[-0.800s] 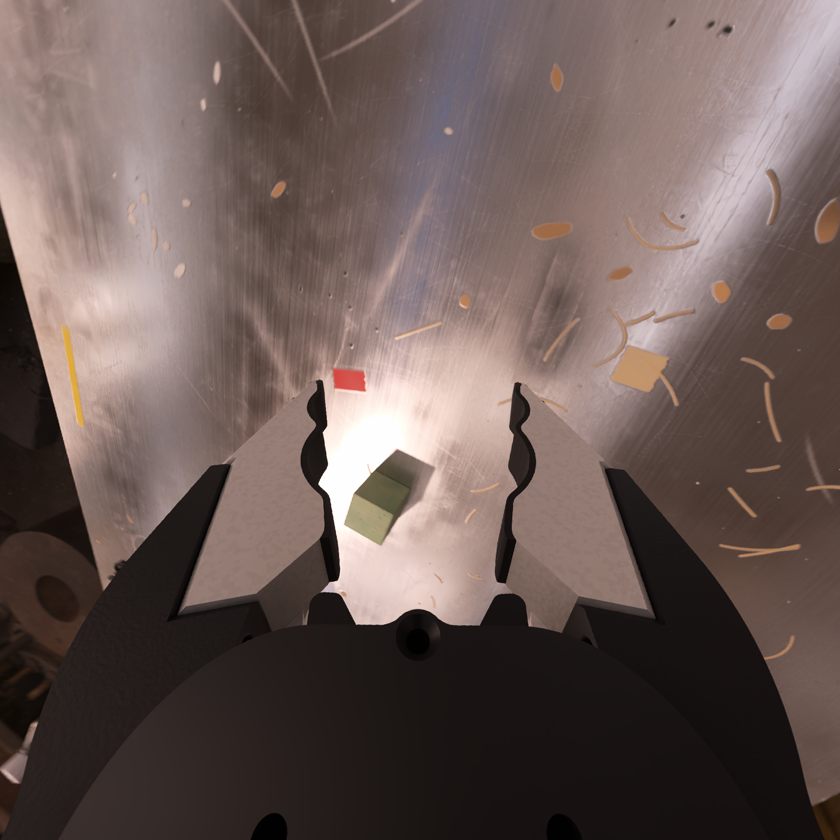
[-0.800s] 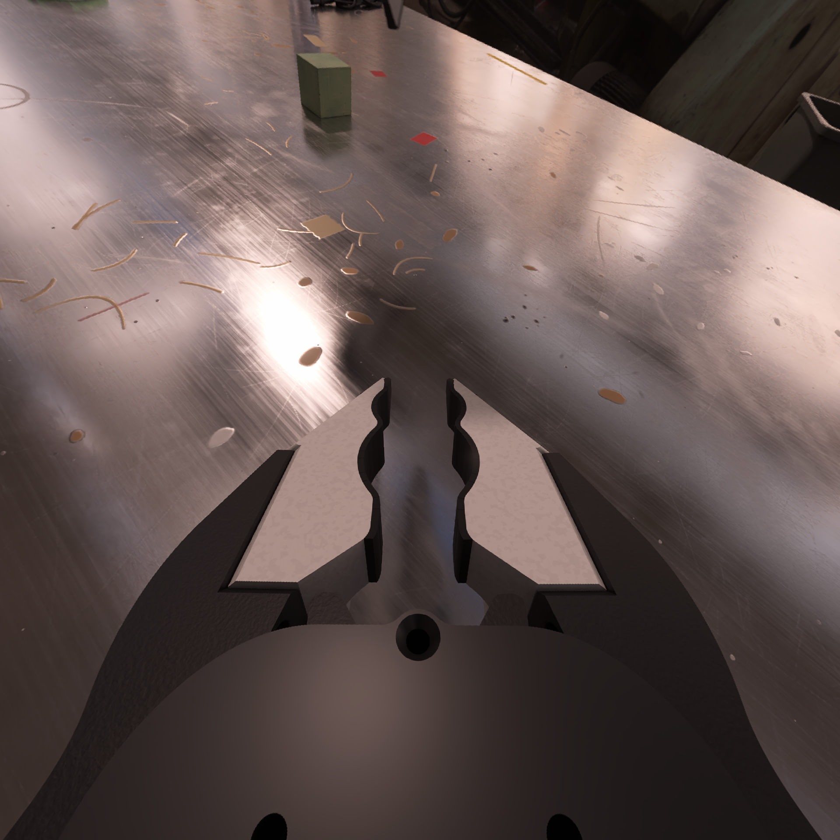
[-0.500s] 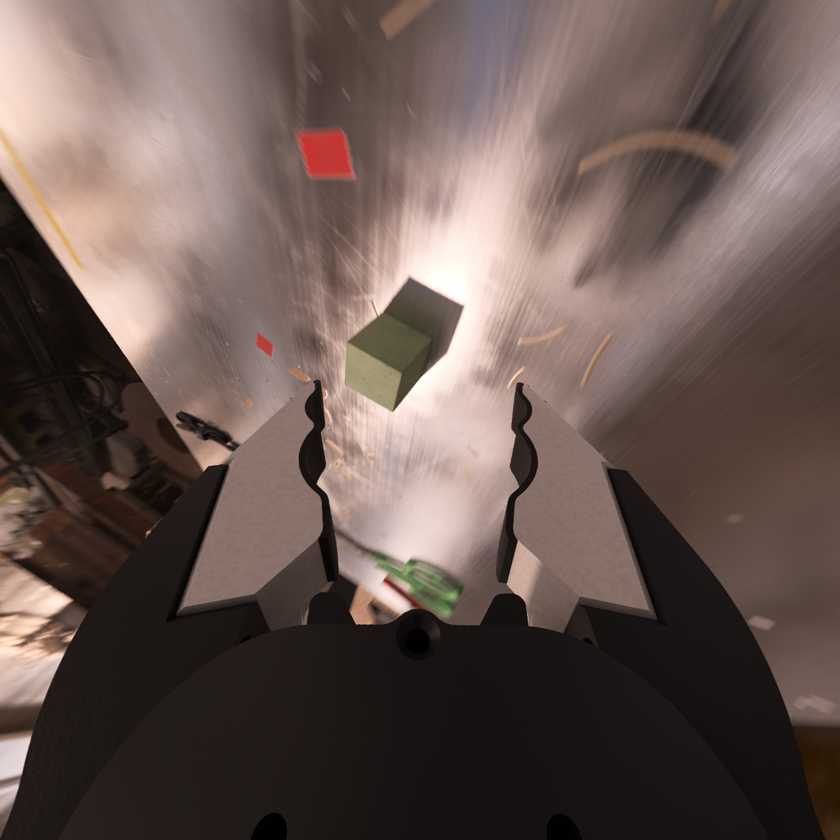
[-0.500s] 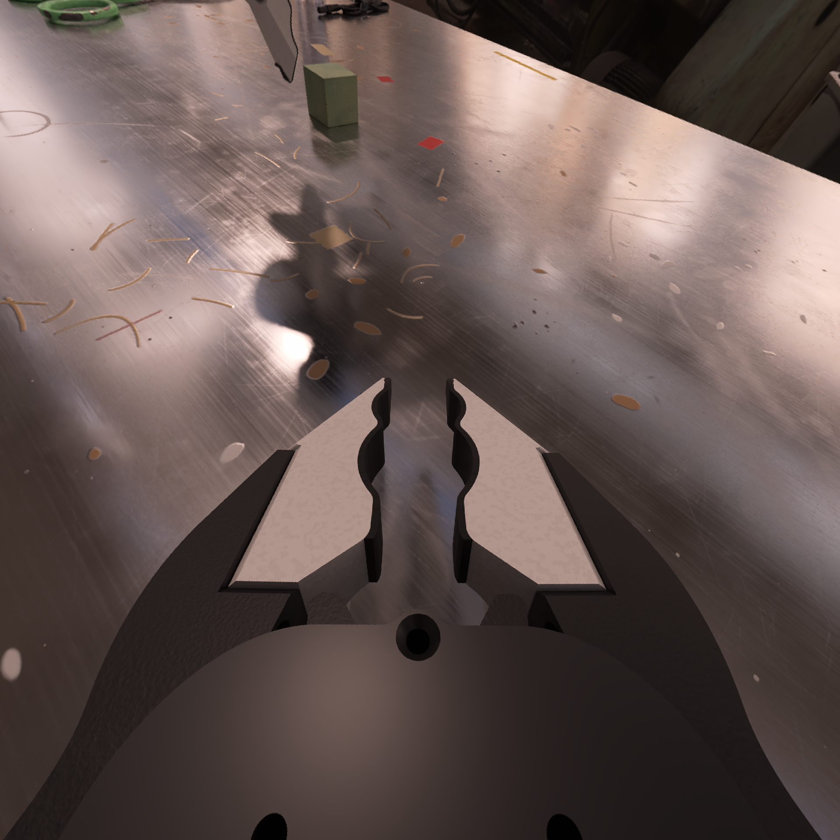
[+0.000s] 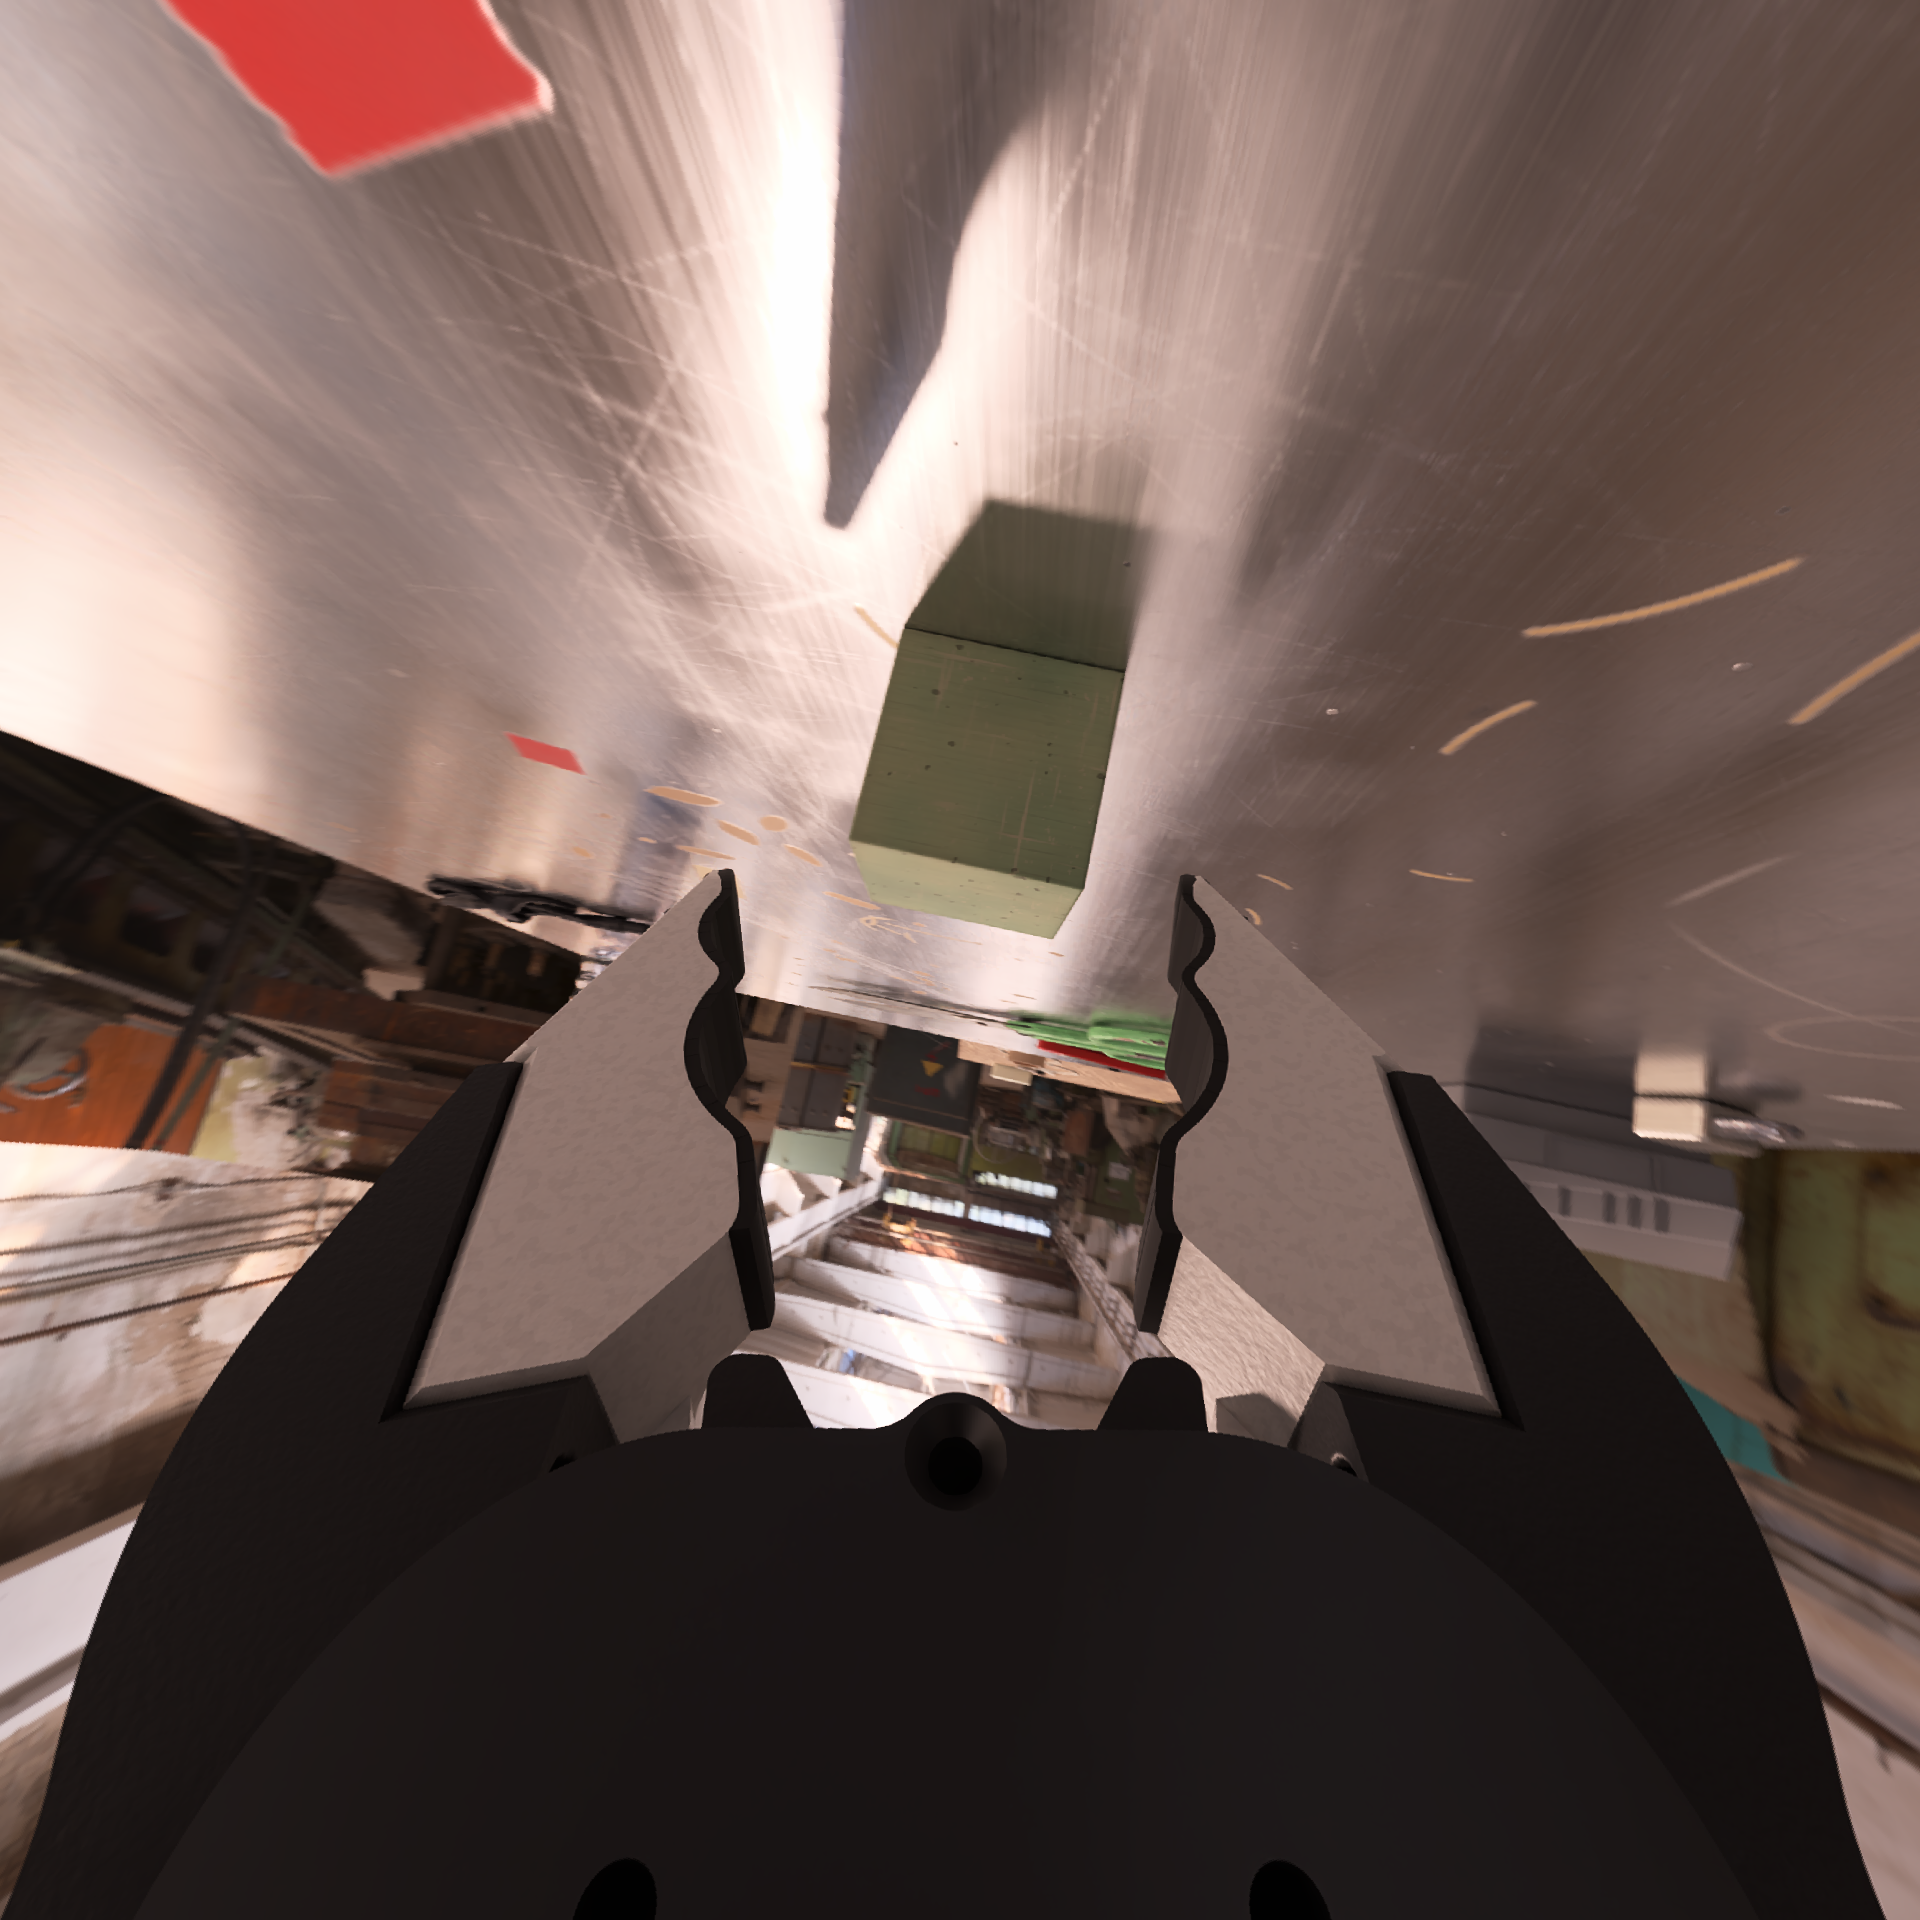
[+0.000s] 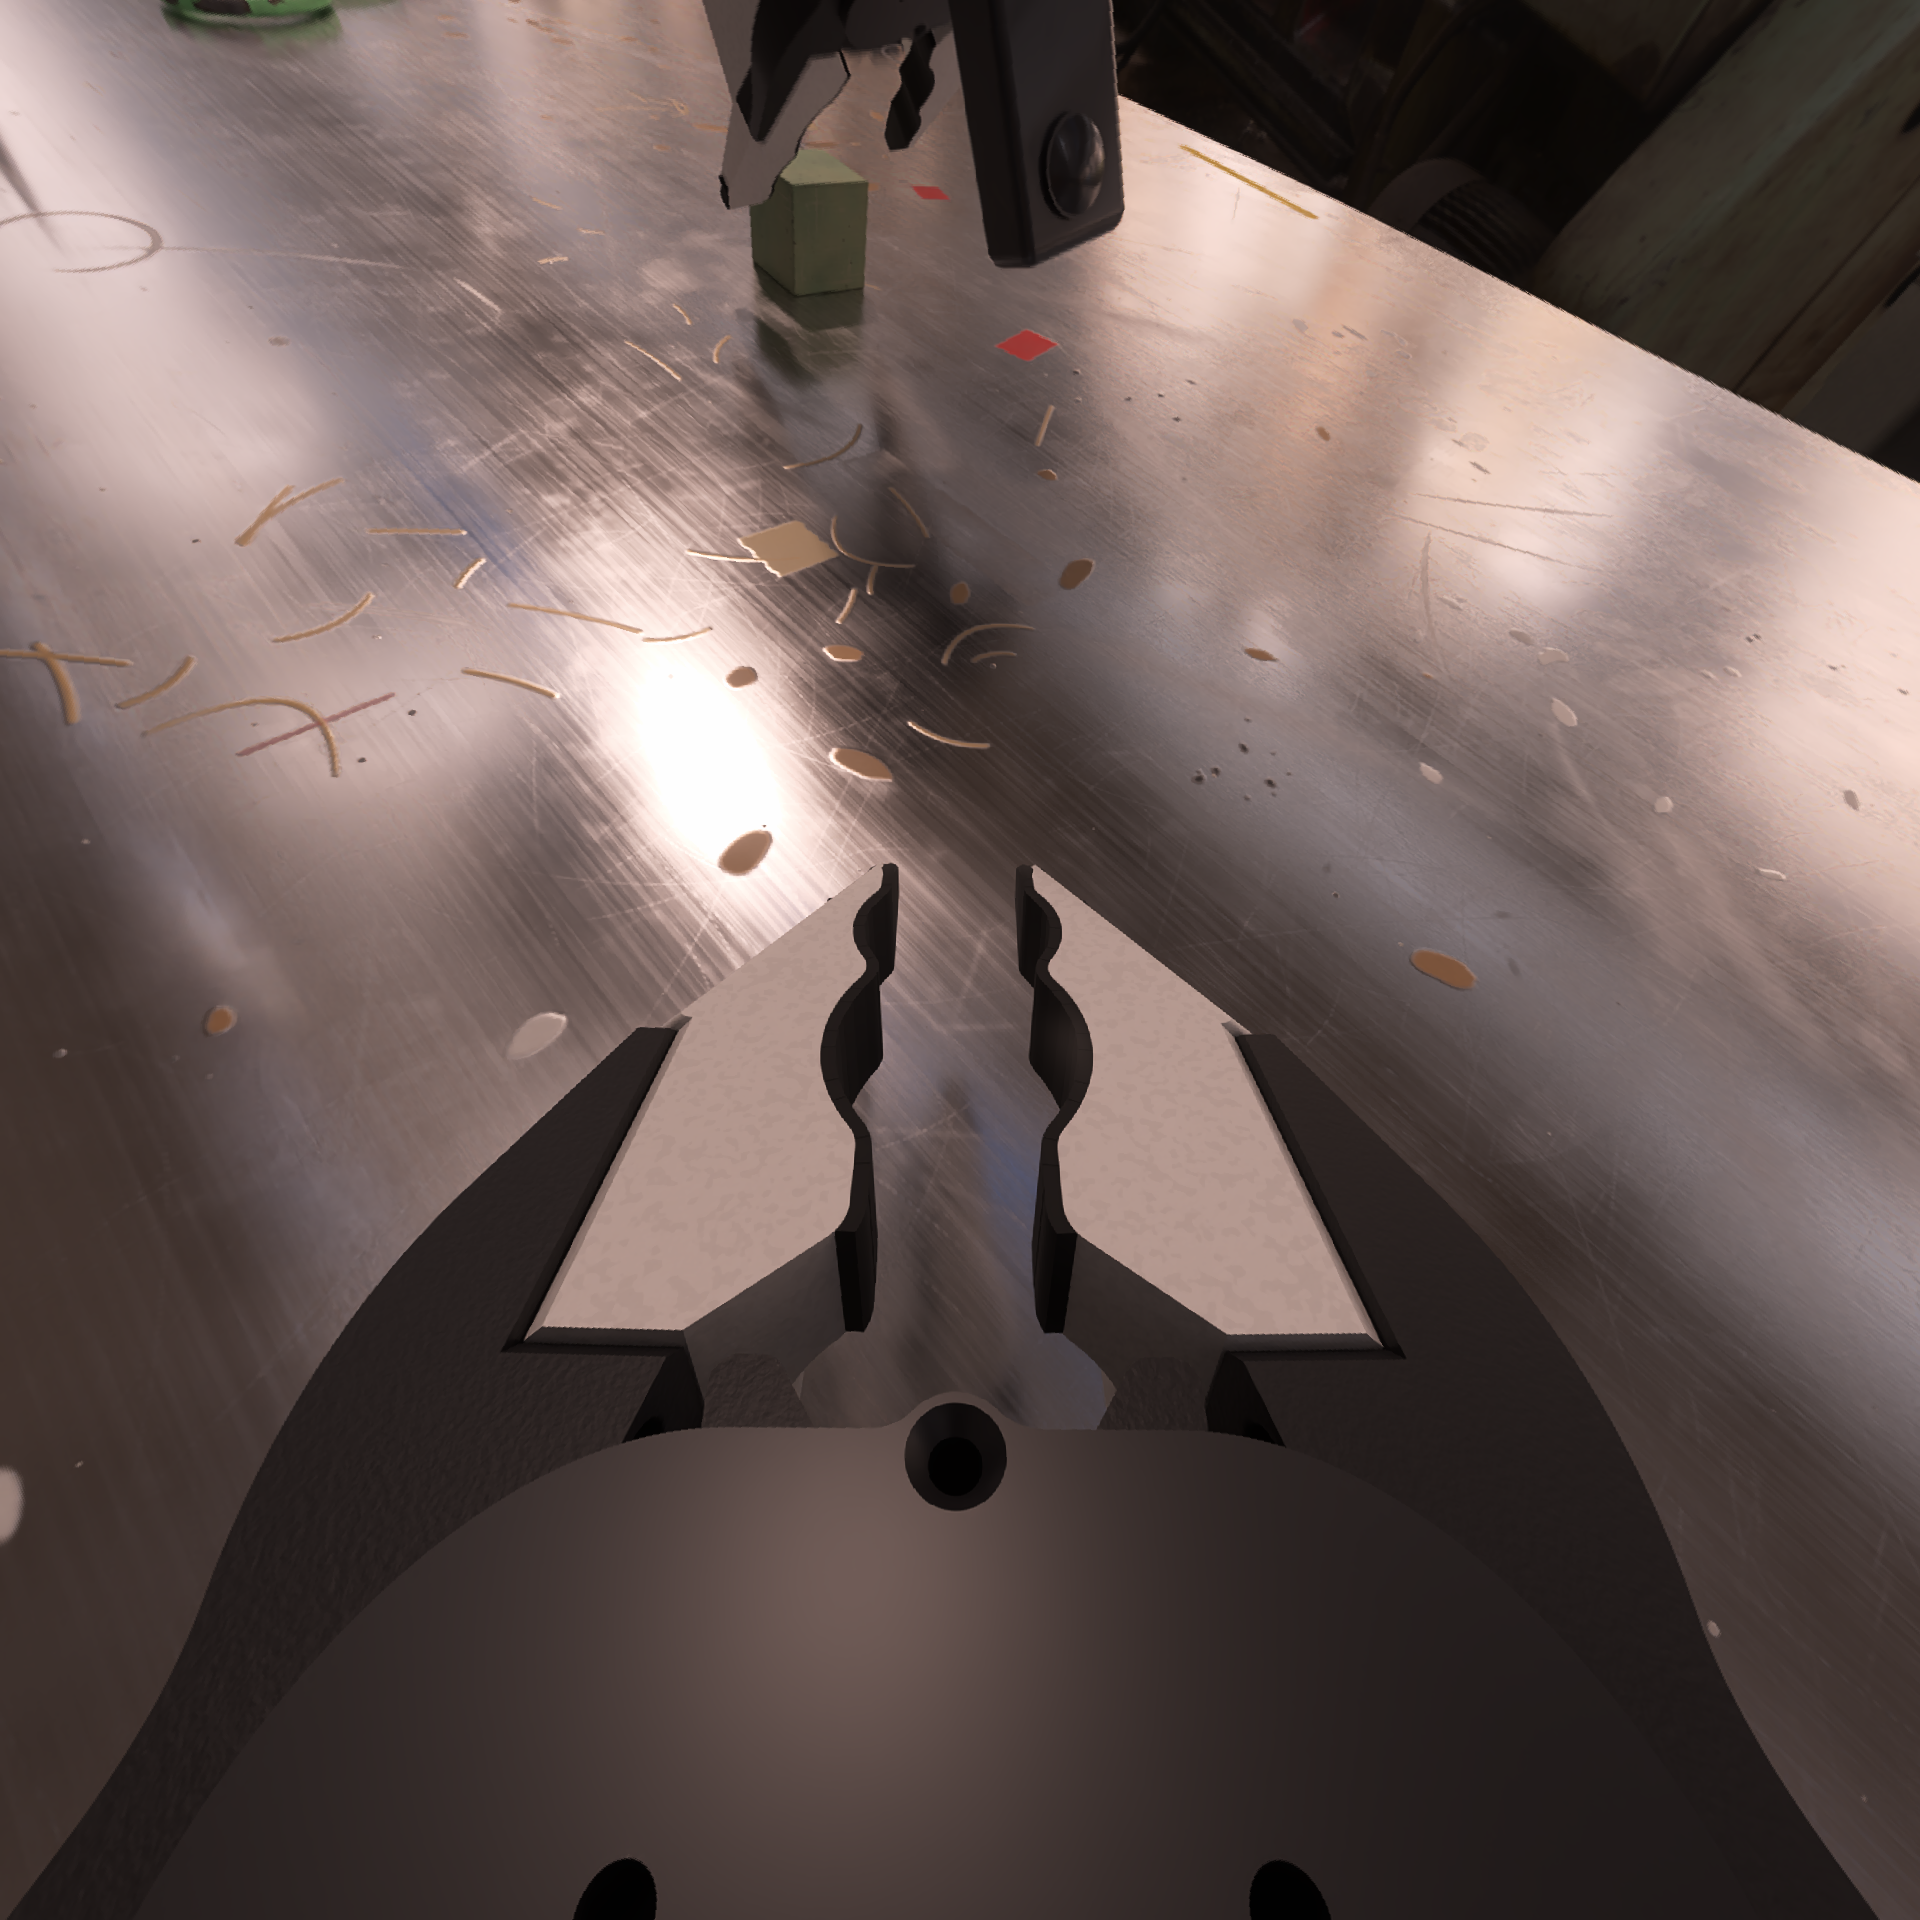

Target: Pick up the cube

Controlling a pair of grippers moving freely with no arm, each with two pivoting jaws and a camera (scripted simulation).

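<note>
A green cube (image 5: 987, 769) stands on the scratched metal table (image 5: 1455, 416). In the left wrist view it lies just beyond my fingertips, in line with the gap. My left gripper (image 5: 958, 888) is open wide and empty, low over the table and steeply tilted. In the right wrist view the cube (image 6: 816, 234) is at the far top centre, with the left gripper (image 6: 821, 145) hanging over it, one finger (image 6: 753, 156) at the cube's left top edge. My right gripper (image 6: 956, 878) is far from the cube, empty, its jaws a narrow gap apart.
Red square marks (image 6: 1025, 343) and a tan patch (image 6: 787, 548) lie flat on the table (image 6: 1351, 623), among thin wood shavings. A green object (image 6: 249, 8) sits at the far edge. The table's right edge runs diagonally, with dark clutter (image 6: 1662, 156) beyond.
My left gripper has dropped toward the table and tipped over, so the cube now sits just past its fingertips. In the right wrist view it has come in over the cube. The right gripper has barely moved.
</note>
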